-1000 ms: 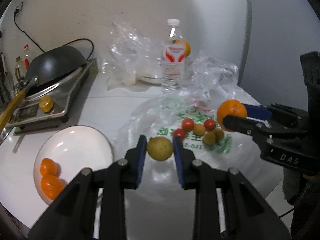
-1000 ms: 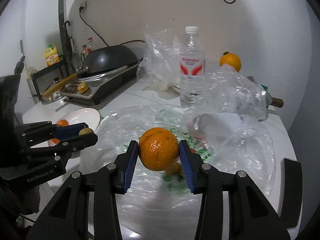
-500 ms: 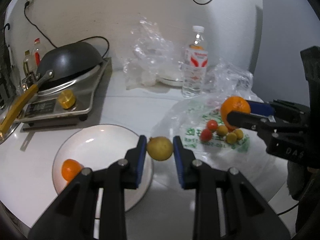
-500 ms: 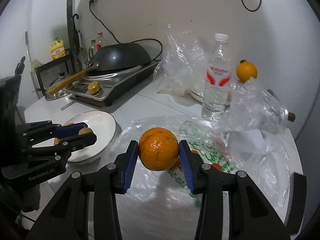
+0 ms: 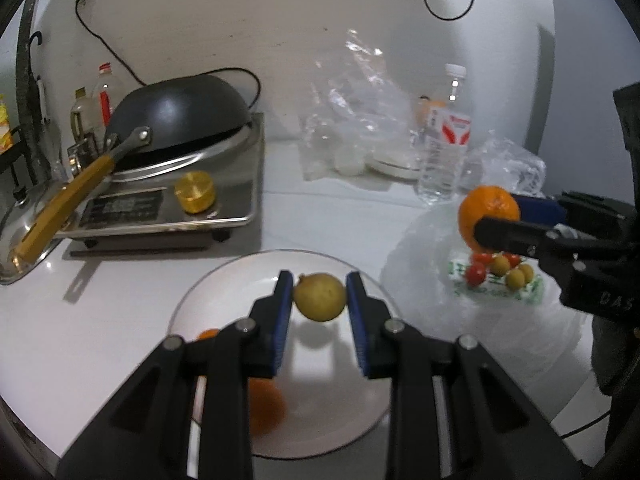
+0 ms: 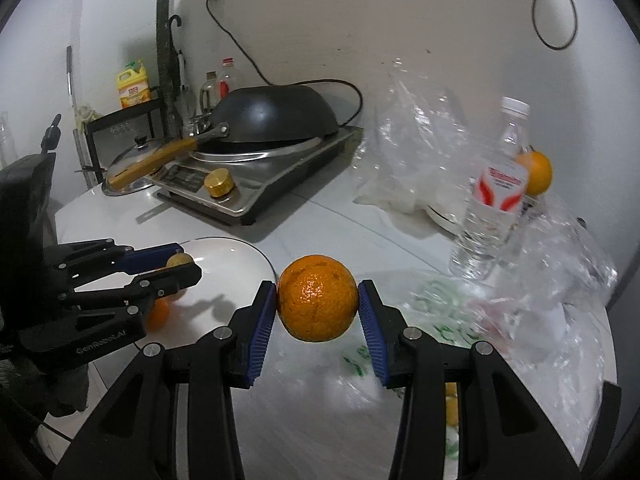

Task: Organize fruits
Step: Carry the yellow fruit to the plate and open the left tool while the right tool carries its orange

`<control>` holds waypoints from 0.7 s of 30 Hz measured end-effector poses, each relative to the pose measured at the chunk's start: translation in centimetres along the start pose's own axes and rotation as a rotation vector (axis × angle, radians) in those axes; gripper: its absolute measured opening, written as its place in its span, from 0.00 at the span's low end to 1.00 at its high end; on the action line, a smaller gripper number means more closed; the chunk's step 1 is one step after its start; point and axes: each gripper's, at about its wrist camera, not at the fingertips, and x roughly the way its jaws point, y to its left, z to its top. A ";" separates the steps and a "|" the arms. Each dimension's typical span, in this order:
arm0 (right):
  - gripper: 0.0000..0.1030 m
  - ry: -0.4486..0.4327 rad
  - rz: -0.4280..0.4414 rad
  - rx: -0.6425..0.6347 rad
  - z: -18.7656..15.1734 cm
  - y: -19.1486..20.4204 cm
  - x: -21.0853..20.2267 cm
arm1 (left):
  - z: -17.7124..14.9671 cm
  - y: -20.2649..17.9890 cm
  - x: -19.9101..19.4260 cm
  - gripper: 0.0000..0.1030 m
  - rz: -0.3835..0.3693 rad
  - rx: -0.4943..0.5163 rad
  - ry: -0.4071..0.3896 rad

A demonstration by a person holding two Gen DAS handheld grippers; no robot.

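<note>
While your left gripper point(image 5: 320, 298) clamps the yellow-green fruit point(image 5: 320, 297) above the white plate point(image 5: 224, 276), ready for release beside the oranges there, your right gripper point(image 6: 318, 300) grips the orange point(image 6: 318, 298) over the plastic bag point(image 6: 400, 360), awaiting its turn.

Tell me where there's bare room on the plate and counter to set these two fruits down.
The white plate is mostly bare; only two oranges sit at its near-left edge. Bare counter also lies between the stove and the plastic bag. The bag side is crowded with small fruits and a water bottle.
</note>
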 end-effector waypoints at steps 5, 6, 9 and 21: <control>0.43 0.010 0.023 -0.014 0.9 1.4 2.0 | -0.1 2.0 1.1 0.27 0.017 -0.002 0.009; 0.43 0.012 0.027 -0.015 1.0 1.6 2.4 | -0.1 2.2 1.3 0.27 0.018 -0.005 0.011; 0.43 0.022 0.040 -0.020 1.3 2.4 3.7 | -0.1 3.7 2.2 0.27 0.028 -0.020 0.025; 0.43 0.068 0.071 -0.035 1.7 4.3 7.5 | -1.3 6.1 5.1 0.27 0.052 -0.047 0.105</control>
